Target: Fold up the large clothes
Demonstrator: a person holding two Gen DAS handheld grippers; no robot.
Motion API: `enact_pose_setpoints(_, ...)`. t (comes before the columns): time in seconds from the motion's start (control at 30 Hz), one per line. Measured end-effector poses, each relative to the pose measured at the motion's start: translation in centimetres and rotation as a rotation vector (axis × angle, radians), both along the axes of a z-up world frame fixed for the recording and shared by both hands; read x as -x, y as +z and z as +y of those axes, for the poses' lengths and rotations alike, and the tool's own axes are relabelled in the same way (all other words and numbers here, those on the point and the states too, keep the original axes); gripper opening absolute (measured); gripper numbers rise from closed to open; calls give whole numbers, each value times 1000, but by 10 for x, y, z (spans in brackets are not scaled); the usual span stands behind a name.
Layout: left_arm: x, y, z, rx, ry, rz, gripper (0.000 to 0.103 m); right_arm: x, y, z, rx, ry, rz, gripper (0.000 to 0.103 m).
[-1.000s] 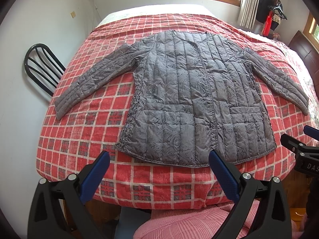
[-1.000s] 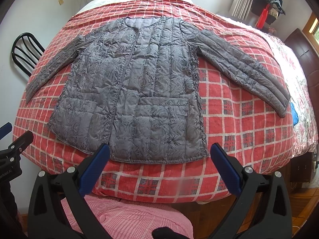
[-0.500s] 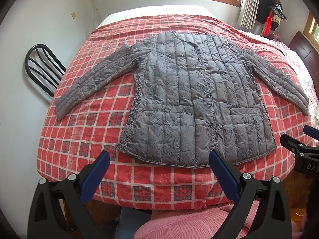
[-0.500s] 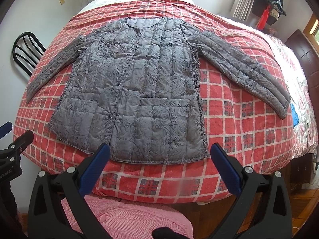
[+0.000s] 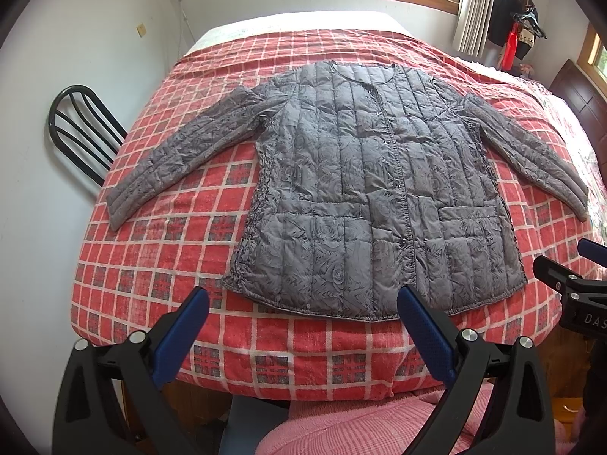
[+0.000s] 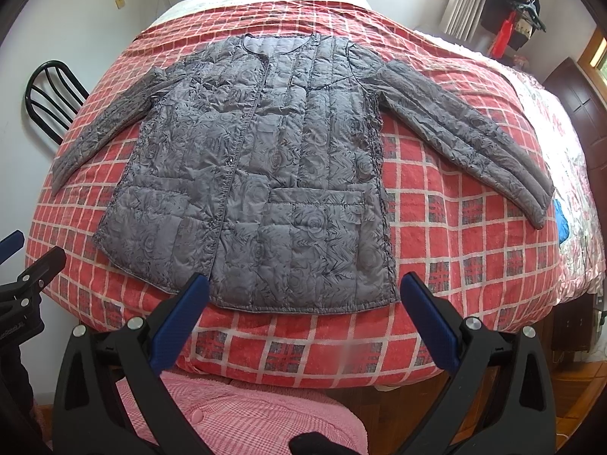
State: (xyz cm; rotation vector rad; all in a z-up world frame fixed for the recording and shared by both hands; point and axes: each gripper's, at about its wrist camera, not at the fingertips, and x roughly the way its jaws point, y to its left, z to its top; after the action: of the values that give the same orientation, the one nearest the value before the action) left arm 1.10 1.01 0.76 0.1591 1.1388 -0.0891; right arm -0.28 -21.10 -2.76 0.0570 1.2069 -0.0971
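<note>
A grey quilted jacket (image 5: pixel 364 185) lies flat and face up on a bed with a red checked blanket (image 5: pixel 159 250), both sleeves spread out to the sides. It also shows in the right wrist view (image 6: pixel 265 174). My left gripper (image 5: pixel 303 303) is open and empty, held off the bed's near edge, just short of the jacket's hem. My right gripper (image 6: pixel 303 292) is open and empty, at the hem's near right part. Each gripper shows at the edge of the other's view.
A black metal chair (image 5: pixel 83 129) stands against the wall left of the bed. A window and curtain (image 5: pixel 474 7) are behind the bed. A dark wooden headboard (image 5: pixel 580 98) is at the right. A pink checked garment (image 6: pixel 242 417) is below the grippers.
Both views have shifted slightly; the jacket sits a little lower in the frames. The jacket itself has not moved and both grippers stay open.
</note>
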Motion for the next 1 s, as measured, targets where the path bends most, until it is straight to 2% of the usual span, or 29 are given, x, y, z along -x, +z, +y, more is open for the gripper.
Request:
enact_pose_setpoints(0.53,0,5,-2,-1,1,-5,99,-1,2,2,1,1,-3,100)
enact_pose_setpoints(1.0,-16,-1,-4,-28,-7,-9,99,-18,-3,-7,-27,-19,-17,100)
